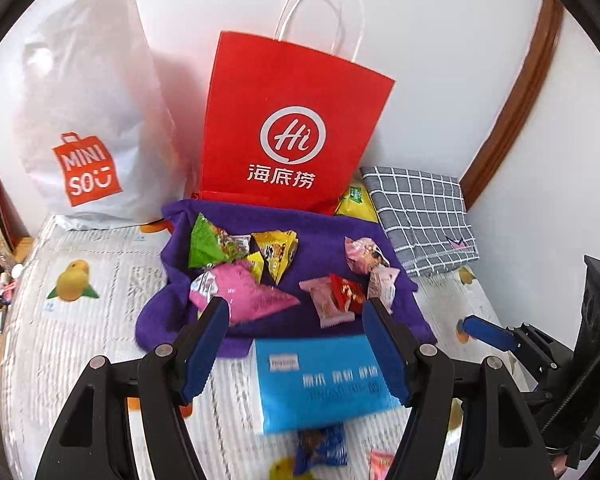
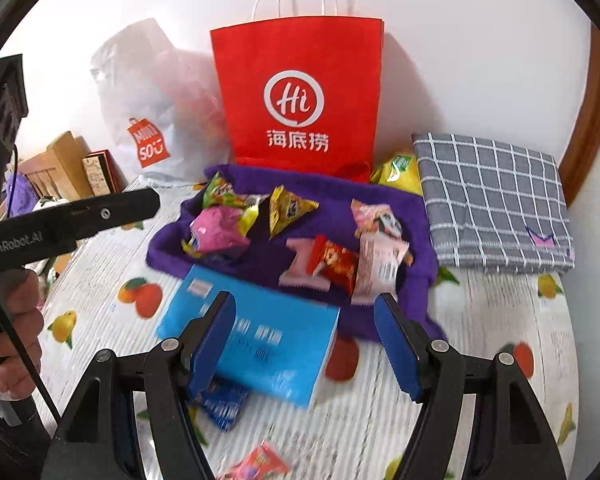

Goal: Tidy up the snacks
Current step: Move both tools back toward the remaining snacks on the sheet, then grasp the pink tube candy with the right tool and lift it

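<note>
Several wrapped snacks lie on a purple cloth [image 1: 324, 228] [image 2: 404, 216]: a green pack [image 1: 204, 242], a yellow triangular pack [image 1: 278, 250] [image 2: 288, 210], a pink pack [image 1: 248, 296] [image 2: 218, 228], a red pack [image 1: 346, 292] [image 2: 336, 266]. A blue flat packet [image 1: 320, 380] [image 2: 260, 336] lies in front of the cloth. My left gripper [image 1: 296, 354] is open and empty above the blue packet. My right gripper [image 2: 306, 342] is open and empty above the same packet. A red paper bag [image 1: 296, 120] [image 2: 300, 92] stands behind the cloth.
A white Miniso bag [image 1: 88, 120] [image 2: 148, 120] stands at the back left. A folded grey checked cloth [image 1: 420, 216] [image 2: 492, 200] lies at the right. A yellow-green pack [image 1: 354, 200] [image 2: 398, 170] sits beside the red bag. Small snacks [image 1: 320, 448] [image 2: 224, 404] lie near the front on the fruit-print tablecloth [image 1: 80, 320].
</note>
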`<action>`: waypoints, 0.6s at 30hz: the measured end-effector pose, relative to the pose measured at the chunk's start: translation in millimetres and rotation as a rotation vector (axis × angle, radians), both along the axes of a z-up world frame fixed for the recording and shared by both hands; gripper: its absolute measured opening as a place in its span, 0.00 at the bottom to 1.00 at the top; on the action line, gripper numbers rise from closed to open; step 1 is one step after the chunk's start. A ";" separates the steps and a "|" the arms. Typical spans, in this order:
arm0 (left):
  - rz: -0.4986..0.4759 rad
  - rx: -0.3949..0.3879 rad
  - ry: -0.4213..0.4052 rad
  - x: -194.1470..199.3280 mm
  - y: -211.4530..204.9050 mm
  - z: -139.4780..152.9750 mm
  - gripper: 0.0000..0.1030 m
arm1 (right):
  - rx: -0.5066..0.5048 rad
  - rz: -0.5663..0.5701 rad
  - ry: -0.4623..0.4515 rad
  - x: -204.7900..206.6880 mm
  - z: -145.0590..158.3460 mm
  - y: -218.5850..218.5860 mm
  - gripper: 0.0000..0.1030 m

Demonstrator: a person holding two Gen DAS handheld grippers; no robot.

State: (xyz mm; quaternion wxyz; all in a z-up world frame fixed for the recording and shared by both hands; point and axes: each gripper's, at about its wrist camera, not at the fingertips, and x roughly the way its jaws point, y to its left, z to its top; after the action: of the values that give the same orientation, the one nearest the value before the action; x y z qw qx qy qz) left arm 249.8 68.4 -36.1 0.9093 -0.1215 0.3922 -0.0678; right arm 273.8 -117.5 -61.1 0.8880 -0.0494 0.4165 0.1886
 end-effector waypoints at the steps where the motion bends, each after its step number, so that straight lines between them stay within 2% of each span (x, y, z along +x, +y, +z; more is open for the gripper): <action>1: -0.001 0.002 -0.003 -6.9 -0.5 1.1 0.65 | 0.002 -0.002 0.003 -6.4 -0.5 -0.8 0.69; 9: -0.013 0.017 -0.026 -59.2 -3.7 4.2 0.65 | 0.024 -0.046 0.036 -52.2 -10.3 -9.3 0.69; 18: -0.019 0.023 -0.027 -97.4 -0.7 -7.0 0.65 | 0.052 -0.091 0.069 -90.1 -27.9 -16.9 0.69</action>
State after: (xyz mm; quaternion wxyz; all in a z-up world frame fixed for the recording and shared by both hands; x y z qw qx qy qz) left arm 152.4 67.6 -43.1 0.9151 -0.1063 0.3819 -0.0736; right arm 183.7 -134.4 -89.0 0.8817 -0.0007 0.4437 0.1605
